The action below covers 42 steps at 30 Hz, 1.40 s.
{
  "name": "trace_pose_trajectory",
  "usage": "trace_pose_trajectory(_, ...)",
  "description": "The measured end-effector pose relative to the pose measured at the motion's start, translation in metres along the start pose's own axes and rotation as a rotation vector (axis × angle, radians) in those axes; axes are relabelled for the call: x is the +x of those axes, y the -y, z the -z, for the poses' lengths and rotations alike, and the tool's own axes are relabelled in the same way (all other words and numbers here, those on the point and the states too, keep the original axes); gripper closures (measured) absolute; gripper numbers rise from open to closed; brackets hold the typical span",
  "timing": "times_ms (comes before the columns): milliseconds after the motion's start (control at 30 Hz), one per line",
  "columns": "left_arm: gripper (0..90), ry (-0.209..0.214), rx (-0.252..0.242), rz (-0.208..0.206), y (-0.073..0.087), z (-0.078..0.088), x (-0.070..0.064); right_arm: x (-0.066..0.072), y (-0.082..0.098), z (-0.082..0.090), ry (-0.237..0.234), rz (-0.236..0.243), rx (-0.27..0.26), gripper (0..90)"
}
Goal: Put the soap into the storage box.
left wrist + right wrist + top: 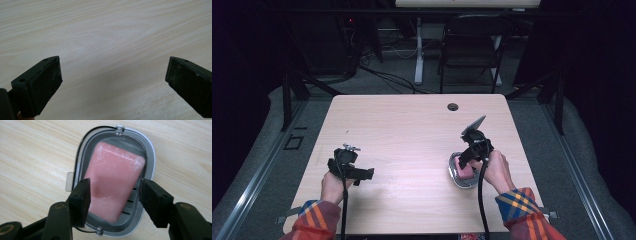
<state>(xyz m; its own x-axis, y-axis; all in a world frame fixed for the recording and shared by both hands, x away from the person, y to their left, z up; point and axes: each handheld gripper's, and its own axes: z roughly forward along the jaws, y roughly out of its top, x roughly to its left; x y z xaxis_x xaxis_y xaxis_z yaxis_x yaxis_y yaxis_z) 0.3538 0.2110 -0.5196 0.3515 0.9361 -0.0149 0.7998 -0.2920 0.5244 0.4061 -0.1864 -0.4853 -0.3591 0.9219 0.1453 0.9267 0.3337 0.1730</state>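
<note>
A pink soap bar point(115, 170) lies slanted in an oval grey soap dish point(150, 162) on the wooden table. My right gripper point(113, 195) comes down over the dish, its two black pads closed against the bar's long sides near its lower end. From above, the right gripper point(464, 162) stands at the table's right over the soap bar point(465, 173) and the dish point(453, 165). My left gripper point(364, 176) rests low at the table's left, pointing right. Its jaws point(113, 72) are spread wide with bare wood between them.
A round cable hole point(453, 106) sits near the table's far edge. Beyond the table stand a black folding chair point(472, 45) and a white desk leg point(418, 50). Dark curtains close in both sides.
</note>
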Motion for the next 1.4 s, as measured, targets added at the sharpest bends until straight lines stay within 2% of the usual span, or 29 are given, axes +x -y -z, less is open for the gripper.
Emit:
trace_pose_trajectory(33, 0.7, 0.000, 0.000, 0.000, 0.000, 0.000, 0.000, -0.001, -0.001, 0.001, 0.003, 0.012, 0.017, 43.6)
trace_pose_trajectory(67, 0.7, 0.000, 0.000, 0.000, 0.000, 0.000, 0.000, 0.000, 0.000, 0.000, -0.001, -0.003, -0.003, 44.1)
trace_pose_trajectory(100, 0.6, 0.001, 0.000, -0.002, 0.000, 0.000, 0.000, -0.001, 0.000, 0.002, 0.002, 0.010, 0.009, 44.3)
trace_pose_trajectory(167, 0.7, 0.000, 0.001, -0.003, 0.000, 0.000, 0.000, -0.001, 0.001, 0.002, 0.005, -0.004, -0.012, 44.4)
trace_pose_trajectory(233, 0.7, 0.001, 0.000, -0.002, 0.000, 0.000, 0.000, -0.003, 0.001, 0.005, 0.005, 0.013, -0.009, 44.3)
trace_pose_trajectory(300, 0.7, 0.002, -0.001, -0.002, 0.000, 0.000, 0.000, -0.005, 0.002, 0.009, 0.006, 0.006, -0.042, 43.4)
trace_pose_trajectory(400, 0.6, 0.002, -0.003, -0.006, -0.001, -0.001, 0.000, -0.008, 0.004, 0.015, 0.000, 0.017, -0.060, 41.4)
trace_pose_trajectory(433, 0.6, 0.002, -0.003, -0.007, -0.001, -0.001, 0.000, -0.010, 0.004, 0.018, 0.001, 0.040, -0.052, 40.6)
trace_pose_trajectory(467, 0.7, 0.004, -0.003, -0.006, -0.001, -0.001, 0.000, -0.010, 0.005, 0.019, 0.002, 0.036, -0.067, 39.4)
trace_pose_trajectory(500, 0.7, 0.005, -0.002, -0.006, -0.001, -0.001, -0.001, -0.012, 0.006, 0.021, 0.002, 0.052, -0.059, 37.9)
trace_pose_trajectory(567, 0.7, 0.006, -0.005, -0.008, -0.001, -0.001, -0.001, -0.013, 0.008, 0.025, 0.003, 0.055, -0.089, 34.5)
trace_pose_trajectory(667, 0.7, 0.007, -0.006, -0.012, -0.002, 0.000, -0.001, -0.016, 0.011, 0.032, 0.007, 0.090, -0.108, 29.5)
trace_pose_trajectory(833, 0.7, 0.012, -0.010, -0.013, -0.002, 0.000, -0.001, -0.022, 0.020, 0.041, 0.009, 0.126, -0.152, 21.1)
trace_pose_trajectory(900, 0.6, 0.013, -0.012, -0.014, -0.002, 0.000, -0.001, -0.025, 0.025, 0.044, 0.009, 0.142, -0.163, 14.3)
trace_pose_trajectory(1067, 0.6, 0.019, -0.017, -0.013, -0.002, 0.001, -0.001, -0.028, 0.038, 0.052, 0.017, 0.166, -0.208, 11.7)
trace_pose_trajectory(1100, 0.6, 0.017, -0.018, -0.016, -0.002, 0.001, -0.001, -0.029, 0.040, 0.053, 0.026, 0.185, -0.212, 11.1)
trace_pose_trajectory(1133, 0.6, 0.016, -0.019, -0.016, -0.002, 0.001, -0.001, -0.029, 0.043, 0.054, 0.017, 0.172, -0.235, 10.2)
trace_pose_trajectory(1233, 0.5, 0.018, -0.020, -0.015, -0.002, 0.000, -0.002, -0.030, 0.048, 0.057, 0.031, 0.191, -0.235, 8.9)
trace_pose_trajectory(1300, 0.5, 0.018, -0.022, -0.021, -0.002, 0.001, -0.002, -0.033, 0.056, 0.060, 0.037, 0.195, -0.267, 7.5)
trace_pose_trajectory(1400, 0.5, 0.016, -0.024, -0.019, -0.003, 0.001, -0.002, -0.037, 0.064, 0.061, 0.046, 0.195, -0.275, 6.0)
